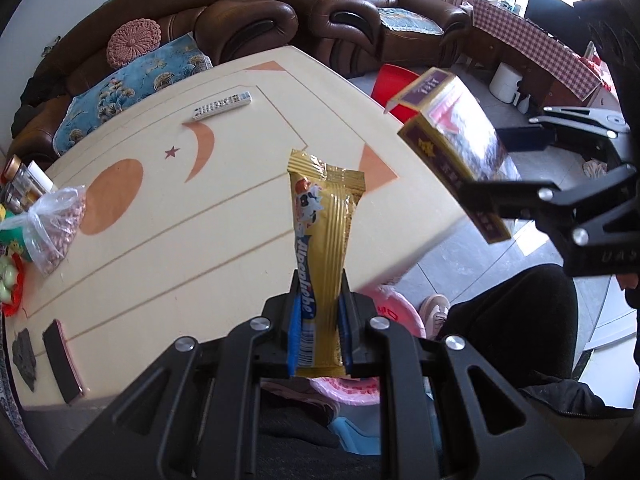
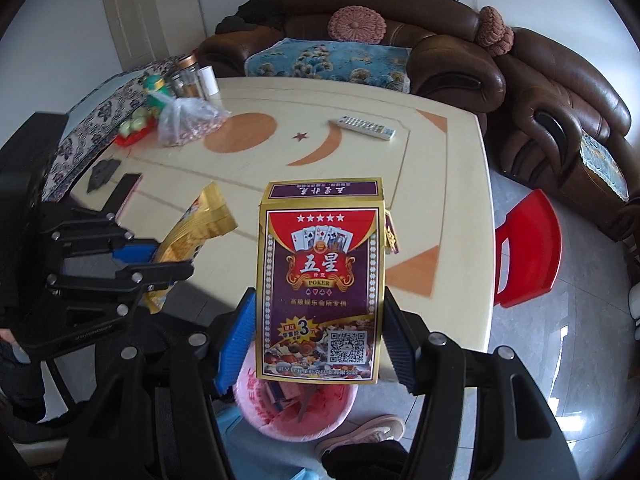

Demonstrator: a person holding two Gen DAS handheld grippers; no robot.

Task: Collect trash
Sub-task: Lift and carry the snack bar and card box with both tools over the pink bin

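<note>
My left gripper (image 1: 319, 312) is shut on a gold candy wrapper (image 1: 326, 232), which stands up between the blue pads above the near edge of the cream table (image 1: 180, 240). That wrapper (image 2: 200, 228) and the left gripper (image 2: 164, 260) also show at the left of the right wrist view. My right gripper (image 2: 318, 340) is shut on a purple and red playing-card box (image 2: 320, 280) with its top flap open. In the left wrist view the card box (image 1: 456, 144) hangs at the upper right in the right gripper (image 1: 508, 168). A pink trash bin (image 2: 296, 404) with scraps inside sits on the floor below the box.
On the table lie a white remote (image 2: 362, 127), a clear bag of nuts (image 2: 188, 120), jars (image 2: 188, 80), a dark phone (image 1: 62, 360) and a black scrap (image 1: 24, 354). A red stool (image 2: 528, 248) and brown sofas (image 2: 560, 100) stand beyond. A person's shoe (image 2: 368, 434) rests by the bin.
</note>
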